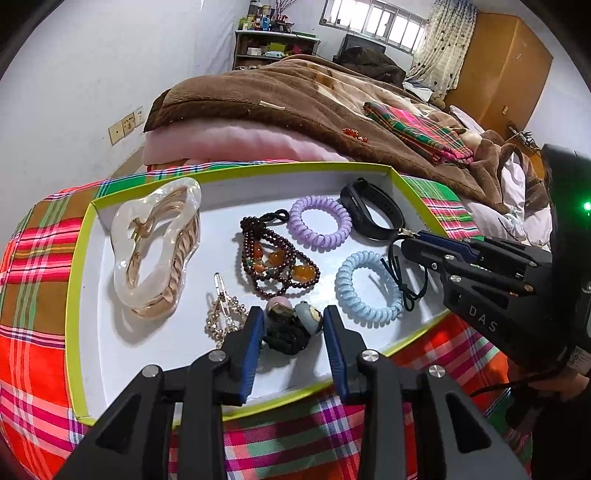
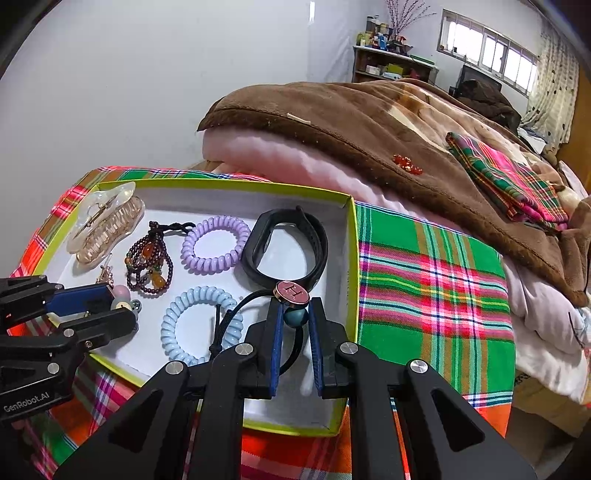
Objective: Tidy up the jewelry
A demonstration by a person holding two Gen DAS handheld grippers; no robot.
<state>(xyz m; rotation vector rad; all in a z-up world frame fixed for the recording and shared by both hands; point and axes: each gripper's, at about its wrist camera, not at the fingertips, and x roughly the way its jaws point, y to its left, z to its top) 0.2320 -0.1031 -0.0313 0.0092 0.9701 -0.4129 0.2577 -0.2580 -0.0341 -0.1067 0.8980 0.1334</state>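
The right hand-held gripper (image 2: 293, 321) was clenched on a black hair tie (image 2: 291, 291) over the tray (image 2: 352, 240), near right; it should be lowered onto bare floor before release. The left hand-held gripper (image 1: 293, 332) was spread around a doll hair tie (image 1: 291, 325).

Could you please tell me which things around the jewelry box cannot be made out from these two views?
- Left wrist view: the right gripper hides the charm hair tie's charm; only its black cord shows.
- Right wrist view: the left gripper covers most of the doll hair tie.
- Both views: shelf items too small.
- Right wrist view: box front wall behind gripper.
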